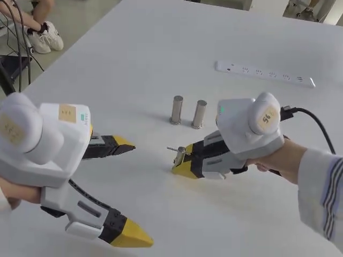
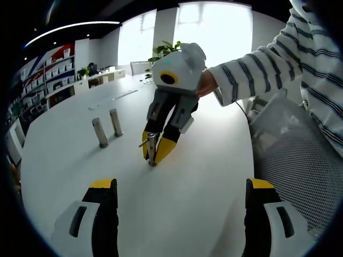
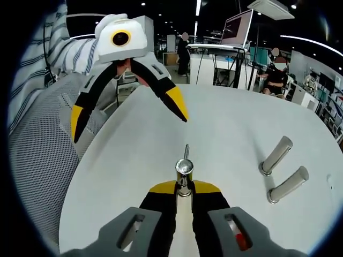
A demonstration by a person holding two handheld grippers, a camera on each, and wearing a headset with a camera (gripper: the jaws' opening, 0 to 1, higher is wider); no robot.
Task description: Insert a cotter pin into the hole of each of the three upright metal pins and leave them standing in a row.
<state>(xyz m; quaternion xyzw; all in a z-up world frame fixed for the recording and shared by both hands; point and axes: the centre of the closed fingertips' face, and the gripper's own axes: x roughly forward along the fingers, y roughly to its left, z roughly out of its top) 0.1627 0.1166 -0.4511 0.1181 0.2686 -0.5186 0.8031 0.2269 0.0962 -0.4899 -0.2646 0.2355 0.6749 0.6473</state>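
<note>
Bench: white and broad [image 1: 134, 53], it carried all three metal pins and a white power strip [image 1: 265, 73] near its far edge.
Right tool: [image 1: 182, 160] [image 2: 155, 151] [image 3: 184, 187] was pressed together on the metal pin, one yellow tip on each side of the shaft. A hand [image 1: 270, 160] in a striped sleeve held it low over the bench.
Metal pin: [image 1: 179, 156] [image 2: 151, 147] [image 3: 184, 168] stood upright between those tips with its foot on the bench. It was nearer the person than the other two pins and apart from them.
Cotter pin: [image 1: 172, 149] [image 2: 143, 143] [image 3: 186, 151] was a thin wire that stuck out sideways near the top of the gripped pin and pointed toward the left tool. Whether it passed fully through the hole could not be told.
First free pin: [image 1: 177, 110] [image 2: 100, 132] [image 3: 277, 155] stood upright on bare bench, untouched.
Second free pin: [image 1: 199, 114] [image 2: 115, 122] [image 3: 288, 184] stood upright just beside the first, the two not touching.
Left tool: [image 1: 139, 193] [image 2: 180, 184] [image 3: 128, 120] was spread wide and held nothing. It faced the right tool above the bench, well apart from the gripped pin.
</note>
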